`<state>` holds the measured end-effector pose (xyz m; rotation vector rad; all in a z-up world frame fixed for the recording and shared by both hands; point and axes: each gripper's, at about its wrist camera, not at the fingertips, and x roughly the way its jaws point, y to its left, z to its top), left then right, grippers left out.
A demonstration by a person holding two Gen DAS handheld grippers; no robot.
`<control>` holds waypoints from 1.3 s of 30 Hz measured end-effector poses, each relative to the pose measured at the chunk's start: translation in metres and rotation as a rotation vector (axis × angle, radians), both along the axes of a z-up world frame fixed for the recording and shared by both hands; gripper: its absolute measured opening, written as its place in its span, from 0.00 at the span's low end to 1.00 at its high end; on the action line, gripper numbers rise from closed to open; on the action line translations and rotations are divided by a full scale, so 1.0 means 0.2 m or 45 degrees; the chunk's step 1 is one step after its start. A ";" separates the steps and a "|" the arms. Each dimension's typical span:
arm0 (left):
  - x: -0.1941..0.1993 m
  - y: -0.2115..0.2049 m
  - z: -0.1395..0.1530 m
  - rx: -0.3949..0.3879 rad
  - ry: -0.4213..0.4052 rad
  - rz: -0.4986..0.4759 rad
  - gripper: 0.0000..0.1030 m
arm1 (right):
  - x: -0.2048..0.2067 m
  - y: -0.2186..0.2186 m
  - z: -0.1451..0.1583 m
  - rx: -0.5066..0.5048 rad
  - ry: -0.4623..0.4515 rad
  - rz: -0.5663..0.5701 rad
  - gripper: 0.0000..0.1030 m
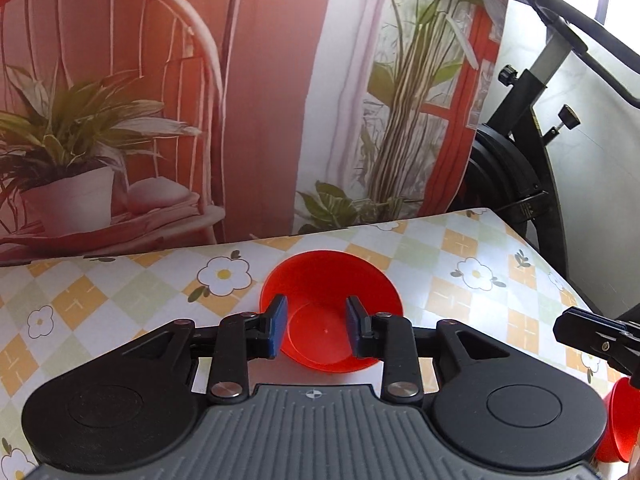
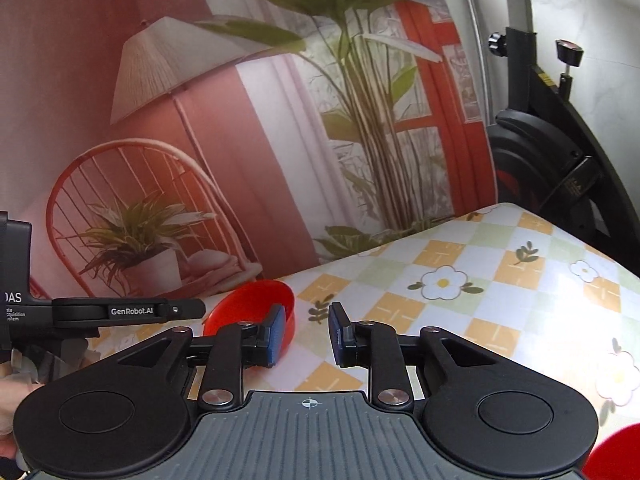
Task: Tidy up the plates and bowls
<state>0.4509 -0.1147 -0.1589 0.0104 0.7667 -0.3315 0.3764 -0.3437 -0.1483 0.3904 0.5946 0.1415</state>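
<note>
Your left claw [image 1: 316, 326] is open, jaws apart, with the red bowl [image 1: 330, 312] seen between its blue pads [image 1: 279, 326]; contact between pads and bowl cannot be told. The bowl sits on the checked, flower-print surface [image 1: 460, 280], toward its far edge and just in front of the printed backdrop [image 1: 160, 100]. A second red bowl [image 1: 618, 424] shows partly near the surface's right edge. Your right claw [image 2: 306, 334] is also open and empty, above bare surface, with the first bowl just left of its left pad. An exercise bike [image 2: 560, 140] stands beyond the far right corner.
</note>
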 end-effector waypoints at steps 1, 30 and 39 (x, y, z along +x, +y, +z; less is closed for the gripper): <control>0.03 0.01 -0.02 -0.003 0.005 0.014 0.32 | 0.04 0.02 -0.02 -0.004 0.004 0.015 0.22; 0.28 0.11 -0.34 -0.132 0.186 0.038 0.18 | 0.58 0.29 -0.44 -0.019 0.224 0.111 0.20; 0.23 0.09 -0.33 -0.102 0.169 -0.006 0.12 | 0.53 0.27 -0.43 -0.010 0.211 0.087 0.12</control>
